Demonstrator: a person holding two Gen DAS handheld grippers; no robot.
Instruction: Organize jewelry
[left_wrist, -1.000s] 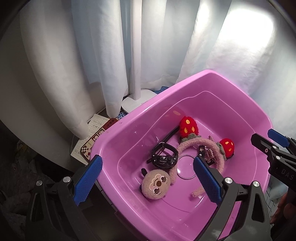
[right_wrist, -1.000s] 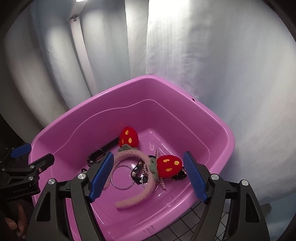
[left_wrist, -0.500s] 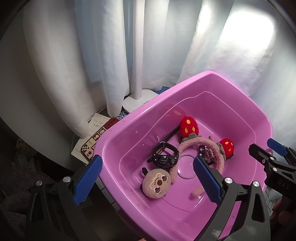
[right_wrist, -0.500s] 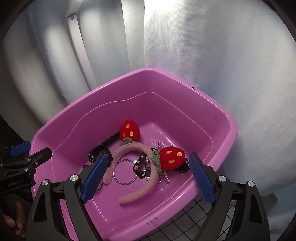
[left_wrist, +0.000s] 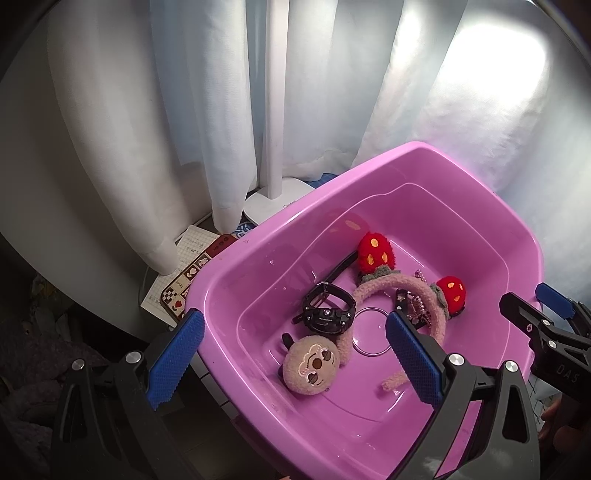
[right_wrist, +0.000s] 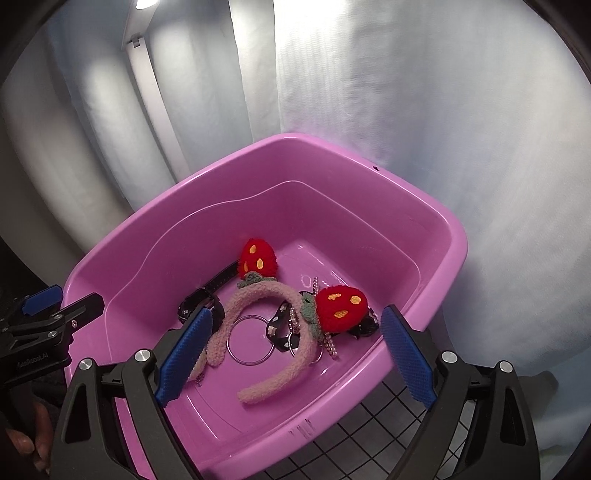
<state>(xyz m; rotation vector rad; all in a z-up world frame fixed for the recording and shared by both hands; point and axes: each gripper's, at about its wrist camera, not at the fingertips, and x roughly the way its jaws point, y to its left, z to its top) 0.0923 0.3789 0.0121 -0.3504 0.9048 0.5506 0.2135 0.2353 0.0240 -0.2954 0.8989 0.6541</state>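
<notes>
A pink plastic basin (left_wrist: 258, 266) holds the jewelry. In it lie a fuzzy pink headband (left_wrist: 391, 282) with two red strawberries, a black watch (left_wrist: 327, 314), a plush monkey face (left_wrist: 312, 365), a thin metal bangle (left_wrist: 371, 355) and a pearl clip (left_wrist: 417, 306). My left gripper (left_wrist: 292, 316) hangs open above the basin's near left corner, holding nothing. My right gripper (right_wrist: 295, 313) hovers over the near rim. Its jaws are opening, with nothing between them. Below it lie the headband (right_wrist: 258, 295), a strawberry (right_wrist: 341, 302), the watch (right_wrist: 195, 302) and the bangle (right_wrist: 251, 364).
White curtains hang behind the basin. A white lamp stand base (left_wrist: 273, 199) and a checkered notebook (left_wrist: 184, 280) sit at its far left. A wire grid (right_wrist: 369, 424) lies under the near rim. A person's hand (right_wrist: 26, 435) shows at the lower left.
The right gripper's jaws have spread wider apart above the basin. The left gripper stays open and still. Nothing in the basin has moved.
</notes>
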